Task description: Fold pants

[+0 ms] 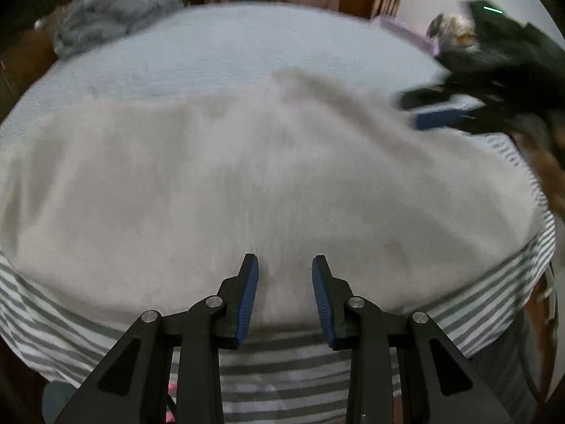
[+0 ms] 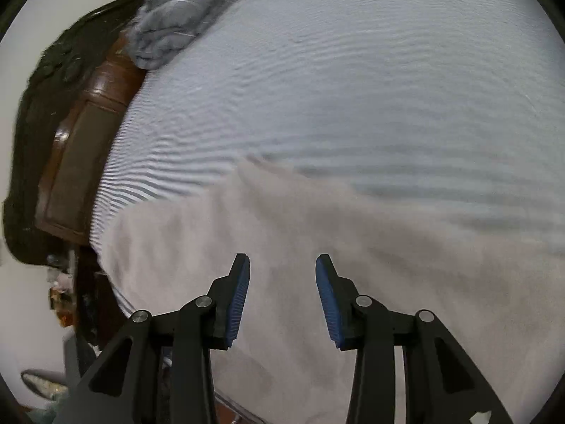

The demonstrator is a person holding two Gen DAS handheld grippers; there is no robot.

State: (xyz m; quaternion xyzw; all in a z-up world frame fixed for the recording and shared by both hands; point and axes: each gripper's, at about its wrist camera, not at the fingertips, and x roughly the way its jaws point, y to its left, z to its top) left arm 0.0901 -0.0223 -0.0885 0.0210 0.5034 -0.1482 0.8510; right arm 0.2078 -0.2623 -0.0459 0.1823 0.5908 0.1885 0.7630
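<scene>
Light grey pants [image 1: 247,183] lie spread flat across a bed with a grey-and-white striped sheet [image 1: 212,53]. My left gripper [image 1: 285,265] hovers over their near edge, open, with nothing between its blue pads. In the right wrist view the same pants [image 2: 282,247] fill the lower half, one corner reaching up onto the stripes. My right gripper [image 2: 282,265] stands open above the cloth, holding nothing. That right gripper [image 1: 438,118] also shows blurred at the right of the left wrist view, just past the pants' far right edge.
A crumpled blue-grey garment [image 1: 116,10] lies at the bed's far left corner, also the blue-grey garment [image 2: 176,14]. A brown wooden bed frame [image 2: 77,148] with dark cloth over it runs along the left. The striped sheet's edge [image 1: 494,300] drops off at the near right.
</scene>
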